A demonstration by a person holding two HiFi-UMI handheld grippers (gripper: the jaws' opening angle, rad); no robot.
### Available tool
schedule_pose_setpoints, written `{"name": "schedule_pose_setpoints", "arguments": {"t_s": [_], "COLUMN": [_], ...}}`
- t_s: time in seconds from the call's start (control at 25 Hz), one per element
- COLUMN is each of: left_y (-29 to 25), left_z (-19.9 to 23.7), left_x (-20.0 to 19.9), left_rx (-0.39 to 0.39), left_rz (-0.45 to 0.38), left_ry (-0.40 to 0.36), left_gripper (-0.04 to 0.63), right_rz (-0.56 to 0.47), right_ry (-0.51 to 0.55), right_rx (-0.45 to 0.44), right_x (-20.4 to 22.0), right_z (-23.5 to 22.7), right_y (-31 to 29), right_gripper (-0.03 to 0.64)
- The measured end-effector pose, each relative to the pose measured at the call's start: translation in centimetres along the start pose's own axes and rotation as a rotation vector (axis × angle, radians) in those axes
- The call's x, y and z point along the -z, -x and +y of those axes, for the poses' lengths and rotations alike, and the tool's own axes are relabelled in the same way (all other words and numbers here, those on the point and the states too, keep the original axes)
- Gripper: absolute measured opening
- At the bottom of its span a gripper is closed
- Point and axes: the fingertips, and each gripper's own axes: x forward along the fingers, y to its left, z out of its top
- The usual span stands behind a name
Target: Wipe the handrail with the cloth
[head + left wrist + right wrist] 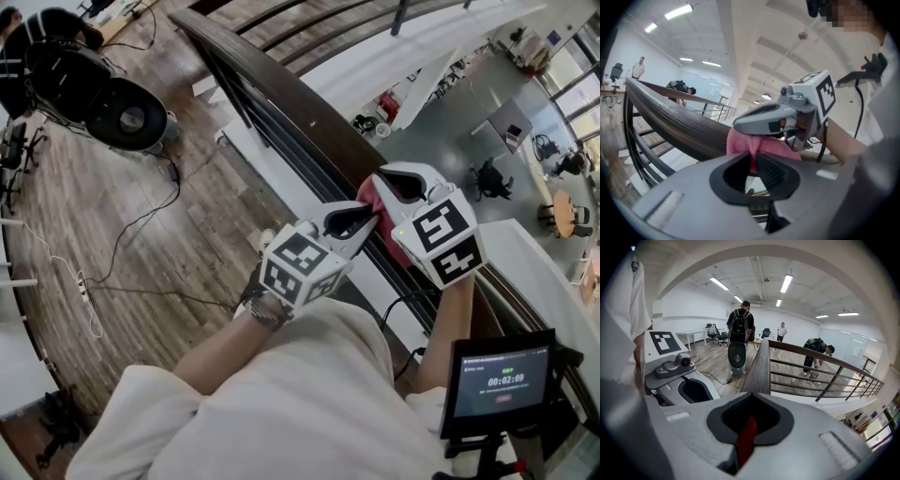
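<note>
closest to us, our white shirt (300, 394) is filling the bottom of the head view, and both forearms are reaching out toward the handrail (281, 98), a dark wooden rail running diagonally across the scene above thin black bars. we are holding the left claw (361, 223) and the right claw (389, 180) side by side at the near stretch of the handrail, with the pink cloth (371, 202) bunched between them on top of the handrail.

the left gripper view is showing us its pads pinching a fold of the cloth (740, 143), which is draping over the handrail (670, 119) just ahead, while the right claw (745, 123) is resting on the cloth from above. the right gripper view is showing us jaws pressed together on a thin red strip of the cloth (747, 437). the handrail (759, 366) is stretching straight away from it, and the left claw (701, 392) is sitting just beside the handrail on its wooden-floor side.

on that same side of the handrail, we are seeing round black cases (127, 112) and loose cables (141, 225) lying on the wooden floor (112, 244). a small screen (497, 380) on a stand is glowing near our right forearm, at the near end of the handrail. past the handrail, on its far side, a lower level with desks and chairs is lying well below. a person with a black backpack (739, 326) is standing farther along the handrail, and another person (816, 350) is bending over by the curved railing beyond.
</note>
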Motion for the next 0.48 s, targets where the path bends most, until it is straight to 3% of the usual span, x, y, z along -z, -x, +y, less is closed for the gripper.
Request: {"name": "schedule_pose_setpoints", "arguments": {"t_s": [0.48], "left_y": [0.4], "left_z": [1.6], "left_x": [-1.4], "left_rx": [-0.012], "left_rz": [0.027], "left_ry": [-0.036], "left_gripper": [0.049], "right_rz": [0.003], "right_ry": [-0.011], "right_rx": [-0.003], "right_x": [-1.7], "right_z": [-1.0], "right_y": [-1.4], "right_gripper": [0.005]}}
